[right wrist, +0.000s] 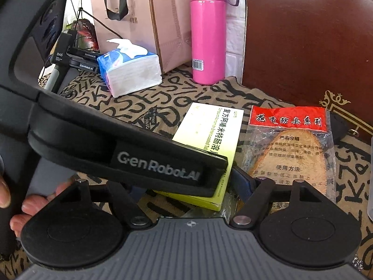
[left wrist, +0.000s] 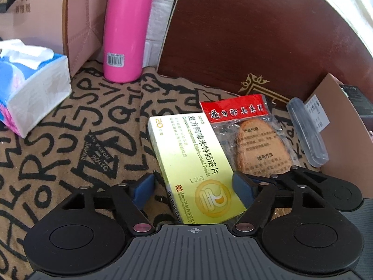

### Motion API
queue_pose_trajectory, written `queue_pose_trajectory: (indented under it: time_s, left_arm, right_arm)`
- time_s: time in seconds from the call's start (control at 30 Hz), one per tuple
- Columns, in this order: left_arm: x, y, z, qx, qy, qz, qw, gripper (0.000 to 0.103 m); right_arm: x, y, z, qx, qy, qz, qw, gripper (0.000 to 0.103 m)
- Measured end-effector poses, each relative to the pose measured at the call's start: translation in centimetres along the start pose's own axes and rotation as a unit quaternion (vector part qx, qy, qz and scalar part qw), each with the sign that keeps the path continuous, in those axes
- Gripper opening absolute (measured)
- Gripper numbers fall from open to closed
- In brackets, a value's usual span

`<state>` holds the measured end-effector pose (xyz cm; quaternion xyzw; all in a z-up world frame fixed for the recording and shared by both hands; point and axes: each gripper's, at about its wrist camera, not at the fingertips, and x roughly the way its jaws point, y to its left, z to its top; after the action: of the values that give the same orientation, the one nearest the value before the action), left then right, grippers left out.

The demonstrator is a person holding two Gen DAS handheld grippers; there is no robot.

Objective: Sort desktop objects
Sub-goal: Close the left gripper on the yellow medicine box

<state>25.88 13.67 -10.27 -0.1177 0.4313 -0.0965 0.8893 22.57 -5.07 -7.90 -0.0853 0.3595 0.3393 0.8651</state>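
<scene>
A yellow-green tablet box (left wrist: 193, 163) lies on the lettered cloth (left wrist: 70, 128), its right side resting on a clear insole packet with a red header (left wrist: 251, 135). My left gripper (left wrist: 193, 184) straddles the box's near end. Its right pad (left wrist: 242, 189) is against the box edge, while a strip of cloth shows between the left pad (left wrist: 144, 189) and the box. In the right wrist view the left gripper's black body crosses over the box (right wrist: 209, 135). My right gripper (right wrist: 190, 184) stands wide just behind it. Its right pad (right wrist: 243, 182) is near the box's corner and its left finger is hidden.
A pink bottle (left wrist: 127, 30) and a pink paper bag (left wrist: 46, 18) stand at the back. A tissue pack (left wrist: 30, 86) lies left. A dark brown case (left wrist: 244, 35) fills the back right. A clear plastic case (left wrist: 305, 130) leans on a cardboard box (left wrist: 338, 116). A hand's fingers (right wrist: 30, 205) show lower left.
</scene>
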Motion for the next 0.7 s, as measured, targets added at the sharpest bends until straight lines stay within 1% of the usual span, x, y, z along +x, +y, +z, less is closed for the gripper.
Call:
queue_pose_trajectory:
  time_s: [0.03, 0.07, 0.17, 0.3, 0.4, 0.5, 0.57, 0.7]
  left_arm:
    - [0.0, -0.1, 0.0, 0.003, 0.0, 0.0, 1.0, 0.083]
    - [0.0, -0.1, 0.1, 0.005, 0.0, 0.0, 1.0, 0.078]
    - [-0.1, -0.4, -0.1, 0.015, -0.005, 0.003, 0.9999, 0.072]
    - [-0.2, -0.2, -0.1, 0.006, -0.004, 0.003, 1.0, 0.07]
    - [-0.2, -0.5, 0.0, 0.005, -0.003, 0.01, 0.9999, 0.069]
    - [-0.5, -0.8, -0.1, 0.001, -0.004, 0.018, 0.9998, 0.065]
    - [-0.9, -0.9, -0.1, 0.0, -0.006, 0.024, 0.9997, 0.06]
    - [-1.7, -1.1, -0.1, -0.001, -0.009, 0.033, 0.9994, 0.056]
  right_arm:
    - [0.1, -0.1, 0.0, 0.002, 0.001, 0.001, 1.0, 0.08]
    - [0.2, -0.2, 0.0, 0.006, 0.004, 0.002, 1.0, 0.081]
    - [0.5, 0.1, -0.1, -0.004, 0.007, -0.005, 1.0, 0.08]
    - [0.5, 0.0, -0.1, -0.006, 0.006, -0.006, 1.0, 0.079]
    - [0.5, 0.0, 0.1, -0.005, 0.01, -0.008, 1.0, 0.079]
    - [0.4, 0.1, 0.2, 0.004, 0.01, -0.01, 1.0, 0.079]
    - [0.1, 0.2, 0.1, 0.011, 0.011, -0.009, 1.0, 0.079]
    - [-0.2, 0.4, 0.0, 0.013, 0.01, -0.009, 1.0, 0.079]
